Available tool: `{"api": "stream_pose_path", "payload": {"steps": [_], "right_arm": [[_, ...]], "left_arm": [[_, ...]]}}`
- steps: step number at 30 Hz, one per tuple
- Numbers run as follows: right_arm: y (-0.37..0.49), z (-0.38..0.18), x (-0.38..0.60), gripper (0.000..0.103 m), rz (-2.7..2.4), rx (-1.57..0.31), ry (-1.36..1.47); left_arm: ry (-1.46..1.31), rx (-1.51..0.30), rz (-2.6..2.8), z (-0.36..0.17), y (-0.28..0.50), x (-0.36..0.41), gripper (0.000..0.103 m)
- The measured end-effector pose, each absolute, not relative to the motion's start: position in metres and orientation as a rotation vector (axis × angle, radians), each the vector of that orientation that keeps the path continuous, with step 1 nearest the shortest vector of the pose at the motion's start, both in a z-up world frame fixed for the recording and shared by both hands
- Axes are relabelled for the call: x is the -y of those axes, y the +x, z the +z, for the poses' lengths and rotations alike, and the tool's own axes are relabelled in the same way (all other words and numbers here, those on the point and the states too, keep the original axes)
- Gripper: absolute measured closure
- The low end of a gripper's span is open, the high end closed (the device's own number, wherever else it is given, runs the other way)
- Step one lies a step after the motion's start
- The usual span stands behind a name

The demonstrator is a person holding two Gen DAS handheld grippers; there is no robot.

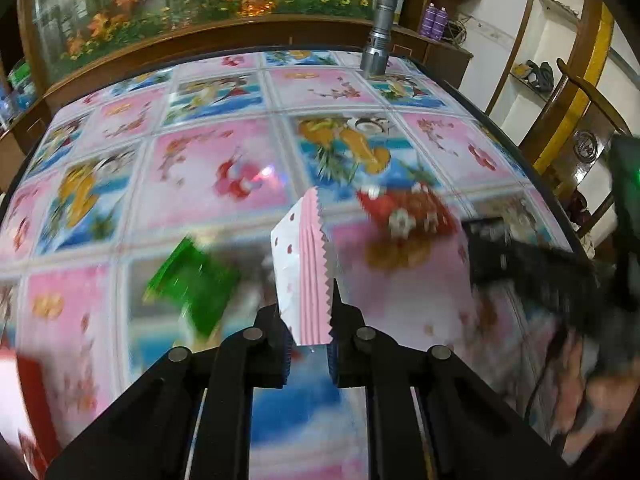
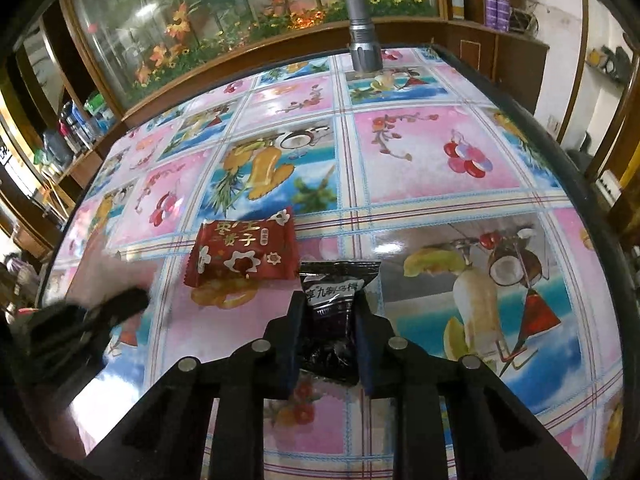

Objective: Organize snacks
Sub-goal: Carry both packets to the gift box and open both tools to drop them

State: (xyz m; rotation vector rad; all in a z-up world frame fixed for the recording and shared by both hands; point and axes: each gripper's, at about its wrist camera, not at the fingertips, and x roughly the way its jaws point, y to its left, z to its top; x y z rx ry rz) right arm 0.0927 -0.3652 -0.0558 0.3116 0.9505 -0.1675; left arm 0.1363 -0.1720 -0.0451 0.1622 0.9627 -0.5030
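The left hand-held gripper (image 1: 308,344) is clamped on a pink and white snack packet (image 1: 304,268). The packet sticks up from between the pads and has a zigzag edge and small red dots. It is lifted off the desk (image 1: 224,152), which wears a shiny cloth with pink flower squares and blue fruit squares.

Down and to the left of this hand-held gripper lies a green snack packet (image 1: 192,284), blurry in the picture. Ahead and a little to the right lies a red snack packet (image 1: 408,216), blurry too. Farther right is the dark, blurry shape of the right hand-held gripper (image 1: 532,268).

The right hand-held gripper (image 2: 328,344) has a black snack packet (image 2: 334,320) between its two pads. The pads sit against the sides of the packet and squeeze it. The packet's top edge pokes out ahead of the fingertips, with white writing on it. I cannot tell if it is off the desk or resting on it.

Just ahead and to the left of it lies the red snack packet, flat on the desk, close to the black one.

Far ahead, at the back edge of the desk, a grey metal torch (image 2: 362,28) stands upright.
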Motion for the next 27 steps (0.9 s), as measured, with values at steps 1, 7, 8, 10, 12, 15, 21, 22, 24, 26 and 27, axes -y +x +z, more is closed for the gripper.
{"api": "stream_pose_path", "payload": {"steps": [1,7,8,10,12,15,21,22,24,26,27], "right_arm": [[0.092,-0.056,0.369,0.08,-0.165,-0.949,0.327],[0.086,-0.059,0.396,0.08,-0.099,-0.92,0.528],[0.085,-0.06,0.397,0.08,-0.072,-0.913,0.564],[0.081,-0.059,0.395,0.08,-0.035,-0.89,0.609],[0.077,-0.056,0.392,0.08,0.015,-0.849,0.664],[0.072,-0.05,0.382,0.081,0.088,-0.795,0.725],[0.056,-0.042,0.317,0.081,0.25,-0.762,0.696],[0.055,-0.041,0.305,0.081,0.269,-0.763,0.673],[0.053,-0.037,0.283,0.081,0.329,-0.755,0.659],[0.053,-0.036,0.26,0.081,0.403,-0.749,0.684],[0.054,-0.036,0.244,0.081,0.44,-0.754,0.685]], "left_arm": [[0.164,-0.959,-0.503,-0.043,0.128,0.166,0.092],[0.15,-0.903,-0.5,-0.024,0.068,0.113,0.092],[0.143,-0.889,-0.498,-0.019,0.06,0.104,0.092],[0.127,-0.857,-0.49,-0.009,0.042,0.084,0.092],[0.12,-0.825,-0.485,-0.003,0.027,0.069,0.092],[0.119,-0.8,-0.465,0.0,0.006,0.047,0.092],[0.049,-0.786,-0.416,-0.005,-0.02,-0.002,0.092],[0.042,-0.784,-0.405,-0.005,-0.022,-0.01,0.092],[0.024,-0.779,-0.376,-0.004,-0.027,-0.029,0.092],[0.019,-0.761,-0.34,0.0,-0.031,-0.046,0.092],[0.015,-0.75,-0.324,0.002,-0.034,-0.056,0.092]]}}
